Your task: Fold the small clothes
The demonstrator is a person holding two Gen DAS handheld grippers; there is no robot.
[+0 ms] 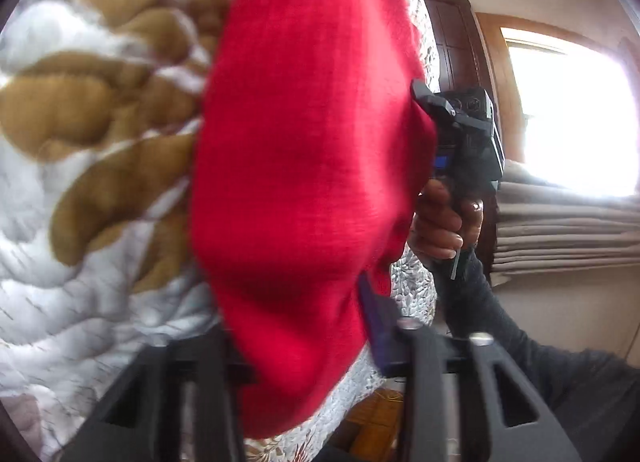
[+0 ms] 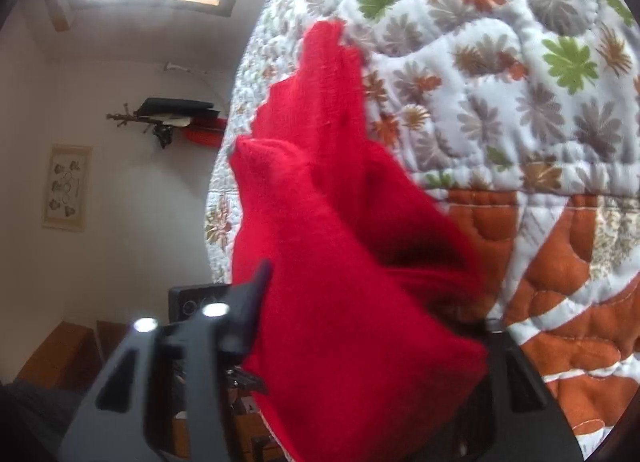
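Red knit garment (image 1: 304,166) hangs lifted above the floral quilt (image 2: 500,74), stretched between both tools. Right gripper (image 1: 430,102), gripped by a hand (image 1: 440,222) with a dark sleeve (image 1: 520,342), pinches one edge. Left gripper (image 1: 316,354) pinches the other; cloth covers its fingertips. Motion blur hides the garment's shape.

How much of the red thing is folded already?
Not folded flat yet. The red garment is lifted off the quilt, with the right gripper pinching one edge and the left gripper apparently holding another. Left to do: lay it down and finish the fold.
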